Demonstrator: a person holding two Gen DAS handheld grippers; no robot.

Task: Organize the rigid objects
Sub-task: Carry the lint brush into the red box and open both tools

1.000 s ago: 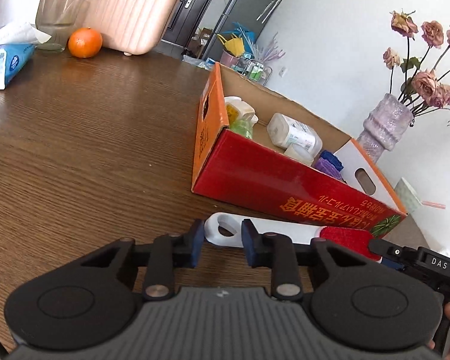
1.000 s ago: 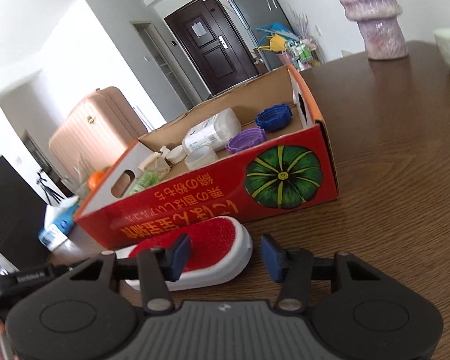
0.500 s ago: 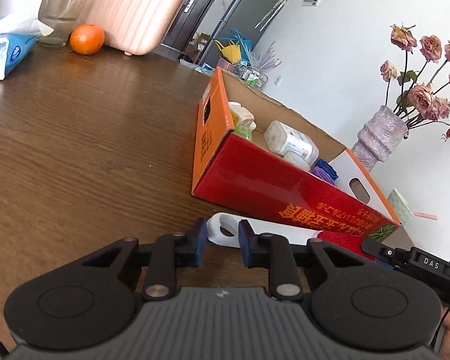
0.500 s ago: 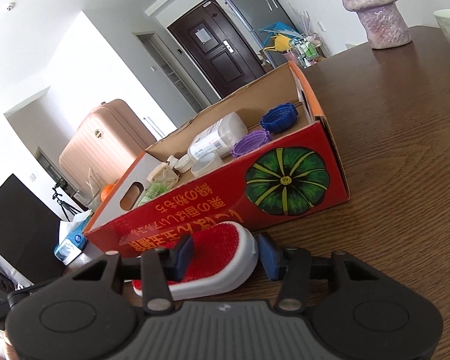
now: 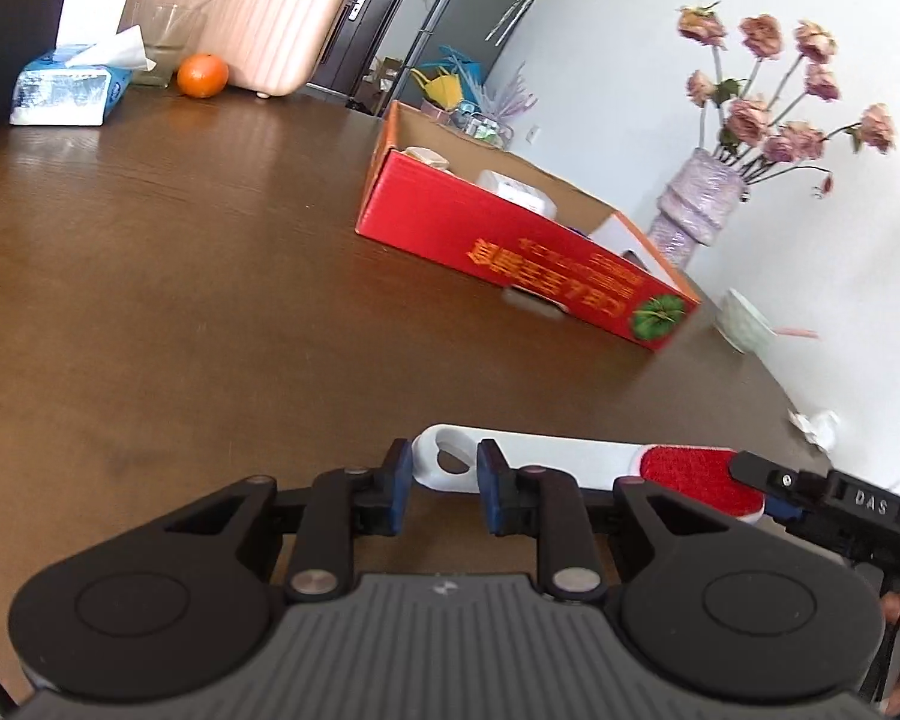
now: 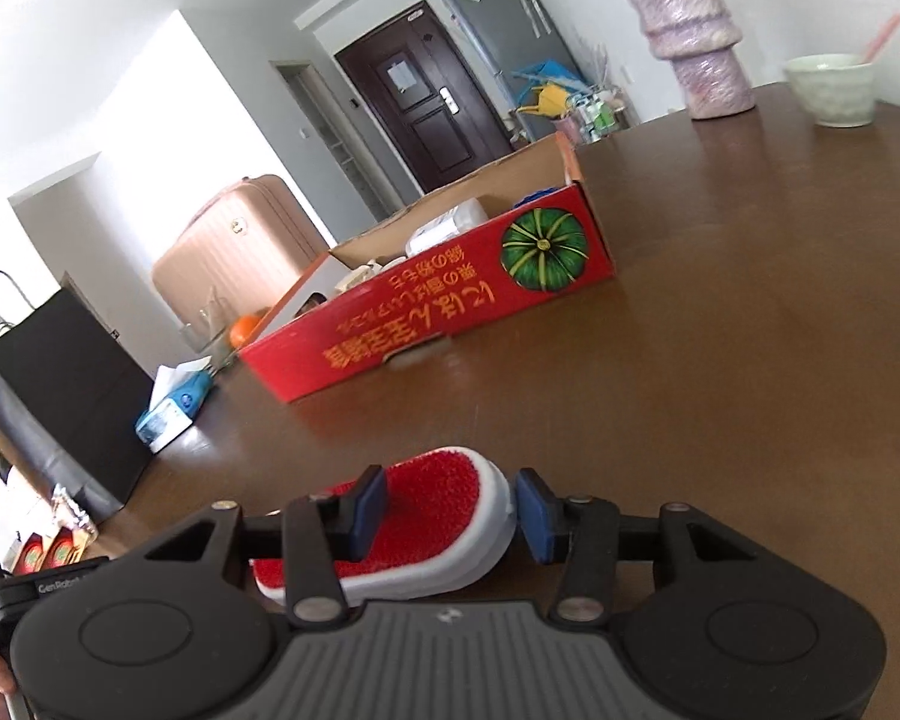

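A white lint brush [image 5: 546, 456] with a red bristle head [image 6: 426, 504] is held between both grippers above the brown table [image 5: 210, 276]. My left gripper [image 5: 444, 474] is shut on its looped white handle end. My right gripper [image 6: 447, 510] is shut on the red head end; it shows at the right edge of the left wrist view [image 5: 768, 480]. The red cardboard box [image 5: 528, 258], open on top, stands farther off on the table and holds a white bottle [image 6: 450, 222] and other small items. It also shows in the right wrist view [image 6: 438, 312].
A vase of dried roses [image 5: 696, 210] and a pale bowl [image 5: 744, 324] stand beyond the box. A tissue pack [image 5: 66, 90], a glass [image 5: 156, 48] and an orange [image 5: 203, 75] sit at the far left. A crumpled paper [image 5: 816, 423] lies at the right.
Both grippers have lifted the brush and drawn it back from the box, which now looks smaller and farther away. The grip on each end holds as before.
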